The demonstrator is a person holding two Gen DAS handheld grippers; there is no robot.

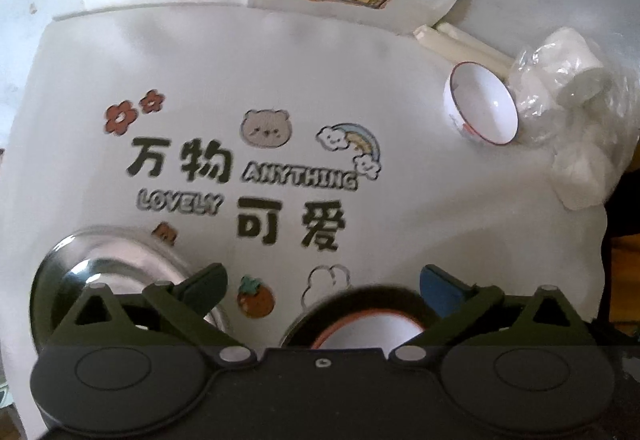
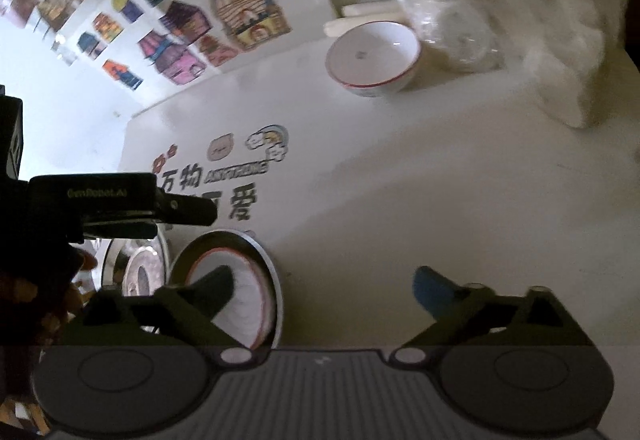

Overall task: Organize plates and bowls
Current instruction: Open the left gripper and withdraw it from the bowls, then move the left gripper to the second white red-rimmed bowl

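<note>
Now both grippers are wide open and hold nothing.
Near the left gripper [image 1: 324, 290], a red-rimmed bowl [image 1: 370, 328] sits in a metal plate [image 2: 270, 264]; beyond the right gripper [image 2: 324, 290], another red-rimmed bowl [image 2: 372, 52] stands empty.

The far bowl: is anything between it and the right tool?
Nothing visible. Only bare table lies between the open right tool and the bowl. The plastic bag and rolls sit beside and behind it.
</note>
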